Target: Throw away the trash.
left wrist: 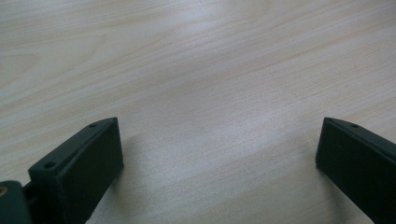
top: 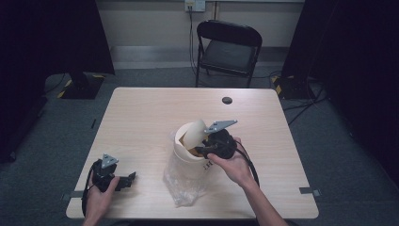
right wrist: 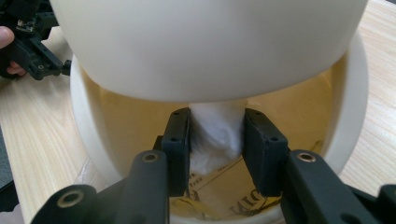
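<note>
A cream bin [top: 187, 151] with a swing lid [top: 195, 132] stands near the middle of the wooden table [top: 141, 113], its base in crumpled clear plastic [top: 186, 183]. My right gripper [top: 203, 150] reaches into the bin's mouth from the right. In the right gripper view the right gripper [right wrist: 217, 135] is shut on a white crumpled wad [right wrist: 215, 126] just under the tipped lid [right wrist: 205, 46], inside the rim [right wrist: 84, 116], over a printed yellowish liner [right wrist: 224, 196]. My left gripper [top: 128, 179] rests at the table's front left, open. Its jaws stand wide apart over bare wood [left wrist: 187, 70].
A black folding chair [top: 229, 44] stands beyond the far edge. A round cable hole [top: 227, 100] sits at the table's far side. A dark stand base [top: 82, 85] is on the floor at the left. The other hand and its gripper [right wrist: 28, 42] appear past the bin.
</note>
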